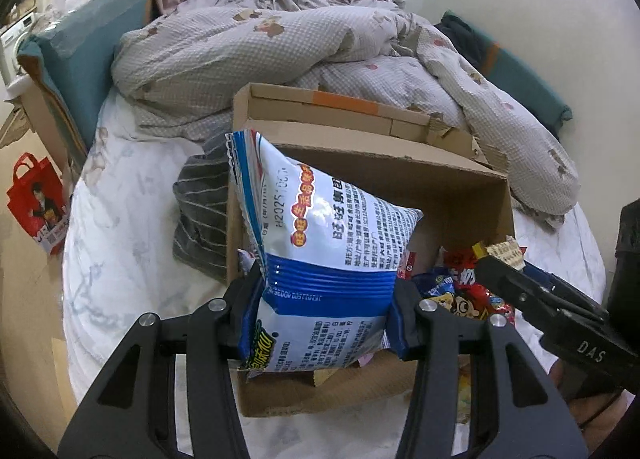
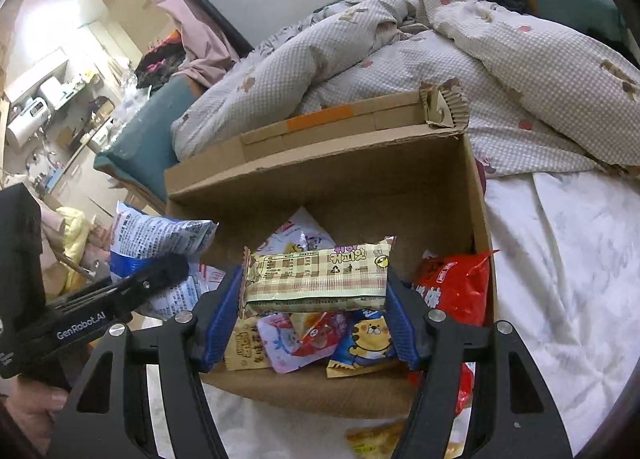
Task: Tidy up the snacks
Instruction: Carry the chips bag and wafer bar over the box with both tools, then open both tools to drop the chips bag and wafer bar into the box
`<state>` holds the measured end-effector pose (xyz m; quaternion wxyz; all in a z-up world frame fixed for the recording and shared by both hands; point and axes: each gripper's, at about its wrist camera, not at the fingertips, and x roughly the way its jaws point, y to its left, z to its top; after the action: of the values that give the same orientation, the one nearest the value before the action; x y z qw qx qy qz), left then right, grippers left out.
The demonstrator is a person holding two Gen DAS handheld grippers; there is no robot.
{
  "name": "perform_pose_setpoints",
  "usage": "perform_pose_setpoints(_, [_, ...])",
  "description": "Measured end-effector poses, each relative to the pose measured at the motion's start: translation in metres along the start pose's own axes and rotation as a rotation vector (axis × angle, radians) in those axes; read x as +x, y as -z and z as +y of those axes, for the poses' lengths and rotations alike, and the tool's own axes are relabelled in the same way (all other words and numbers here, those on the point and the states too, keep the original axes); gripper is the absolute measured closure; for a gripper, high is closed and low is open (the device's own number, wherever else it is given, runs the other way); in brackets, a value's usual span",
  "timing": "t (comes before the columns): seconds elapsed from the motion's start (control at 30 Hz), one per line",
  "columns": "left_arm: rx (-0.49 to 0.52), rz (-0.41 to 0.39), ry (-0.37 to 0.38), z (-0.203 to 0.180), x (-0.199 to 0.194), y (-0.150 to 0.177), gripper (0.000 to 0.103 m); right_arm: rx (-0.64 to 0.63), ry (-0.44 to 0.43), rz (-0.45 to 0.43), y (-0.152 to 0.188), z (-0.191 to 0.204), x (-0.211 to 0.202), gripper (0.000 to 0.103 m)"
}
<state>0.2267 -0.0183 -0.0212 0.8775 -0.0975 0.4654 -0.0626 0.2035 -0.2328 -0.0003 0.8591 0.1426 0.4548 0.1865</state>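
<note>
My left gripper (image 1: 326, 299) is shut on a puffy blue-and-white snack bag (image 1: 320, 243), held above the left part of an open cardboard box (image 1: 400, 171) on the bed. My right gripper (image 2: 316, 299) is shut on a tan plaid snack pack (image 2: 316, 279), gripped by its two ends over the same cardboard box (image 2: 320, 183). Several small packets lie on the box floor, among them a red bag (image 2: 452, 287) and a cat-print packet (image 2: 370, 339). Each gripper shows at the edge of the other's view, the right gripper (image 1: 496, 263) in the left wrist view and the left gripper (image 2: 176, 265) in the right wrist view.
A rumpled checked duvet (image 1: 280, 51) is heaped behind the box on a white sheet (image 1: 120, 239). A grey striped cloth (image 1: 200, 215) lies left of the box. A red shopping bag (image 1: 36, 203) stands on the floor. A yellow packet (image 2: 380, 439) lies before the box.
</note>
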Motion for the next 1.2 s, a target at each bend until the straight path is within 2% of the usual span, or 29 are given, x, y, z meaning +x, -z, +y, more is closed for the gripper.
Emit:
perform_pose_setpoints(0.27, [0.057, -0.016, -0.025, -0.006, 0.008, 0.004, 0.055, 0.030, -0.002, 0.008, -0.001, -0.005, 0.007, 0.033])
perform_pose_setpoints(0.63, [0.065, -0.017, -0.011, -0.009, 0.005, 0.005, 0.054, 0.027, -0.012, 0.004, -0.002, -0.005, 0.012, 0.033])
perform_pose_setpoints(0.8, [0.054, -0.005, -0.021, -0.010, 0.004, 0.006, 0.042, 0.043, -0.031, -0.005, -0.002, -0.007, 0.014, 0.033])
perform_pose_setpoints(0.87, [0.054, -0.012, -0.029, -0.010, 0.003, 0.007, 0.032, 0.060, -0.036, -0.012, -0.002, -0.008, 0.013, 0.031])
perform_pose_setpoints(0.97, [0.050, -0.027, -0.046, -0.009, -0.001, 0.007, 0.014, 0.067, -0.038, -0.026, -0.003, -0.008, 0.011, 0.011])
perform_pose_setpoints(1.0, [0.047, -0.031, -0.054, -0.008, -0.001, 0.007, 0.014, 0.069, -0.029, -0.034, -0.003, -0.008, 0.010, 0.004])
perform_pose_setpoints(1.2, [0.044, -0.039, -0.048, -0.006, -0.005, 0.008, 0.014, 0.083, -0.036, -0.037, -0.005, -0.010, 0.009, 0.003])
